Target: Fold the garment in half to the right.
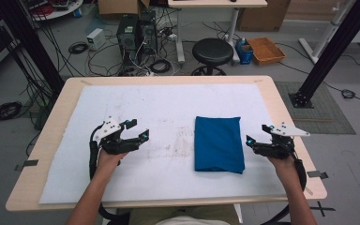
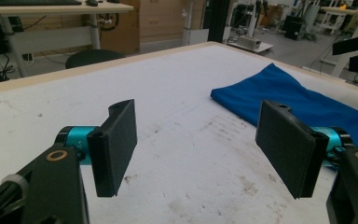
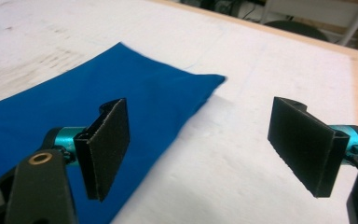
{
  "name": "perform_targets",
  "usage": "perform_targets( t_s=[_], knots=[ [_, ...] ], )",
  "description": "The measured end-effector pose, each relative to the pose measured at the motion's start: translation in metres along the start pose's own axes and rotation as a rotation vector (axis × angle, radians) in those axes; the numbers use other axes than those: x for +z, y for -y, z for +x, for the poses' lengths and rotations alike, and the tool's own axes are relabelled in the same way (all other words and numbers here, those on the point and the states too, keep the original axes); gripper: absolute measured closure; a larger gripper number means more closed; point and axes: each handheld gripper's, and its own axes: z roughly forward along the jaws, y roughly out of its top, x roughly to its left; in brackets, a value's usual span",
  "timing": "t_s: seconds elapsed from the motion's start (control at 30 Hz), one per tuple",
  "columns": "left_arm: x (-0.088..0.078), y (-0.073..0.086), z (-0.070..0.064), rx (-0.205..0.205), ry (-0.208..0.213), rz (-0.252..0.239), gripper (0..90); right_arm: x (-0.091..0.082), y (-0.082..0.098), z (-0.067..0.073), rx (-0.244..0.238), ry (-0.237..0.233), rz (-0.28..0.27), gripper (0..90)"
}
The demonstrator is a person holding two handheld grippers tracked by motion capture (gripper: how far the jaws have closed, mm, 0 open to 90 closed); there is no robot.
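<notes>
Cloth (image 3: 74,93) left of the fingers (image 3: 106,144) cut off by the left and bottom edges; cloth's right end past the edge in the left gripper view.

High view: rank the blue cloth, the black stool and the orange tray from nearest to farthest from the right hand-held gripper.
1. Blue cloth, just left of the right hand-held gripper, on the table.
2. Orange tray, on the floor beyond the table.
3. Black stool, beyond the table's far edge, slightly farther.

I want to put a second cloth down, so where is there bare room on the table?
The white mat is bare across its far strip beyond the folded blue cloth, and between the cloth and the left gripper. It is tight to the cloth's right, where the right gripper hovers near the mat's edge.
</notes>
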Motion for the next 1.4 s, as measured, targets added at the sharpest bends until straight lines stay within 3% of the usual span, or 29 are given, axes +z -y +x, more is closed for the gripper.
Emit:
perform_targets(
  t_s=[0.13,0.47,0.77,1.4],
  knots=[
    [-0.002,0.001,0.004,0.002,-0.002,0.008,29.3,-0.004,0.004,-0.006,0.016,0.016,-0.002,20.7],
    [-0.006,0.002,0.007,0.003,-0.015,-0.001,29.3,-0.005,0.005,-0.006,0.026,0.016,-0.003,20.7],
    [-0.003,0.002,-0.001,0.047,0.005,0.016,29.3,-0.013,0.005,-0.004,0.037,0.038,-0.022,20.7],
    [-0.003,0.006,0.001,0.033,0.000,0.029,29.3,-0.014,0.008,-0.006,0.057,0.051,-0.039,20.7]
  ],
)
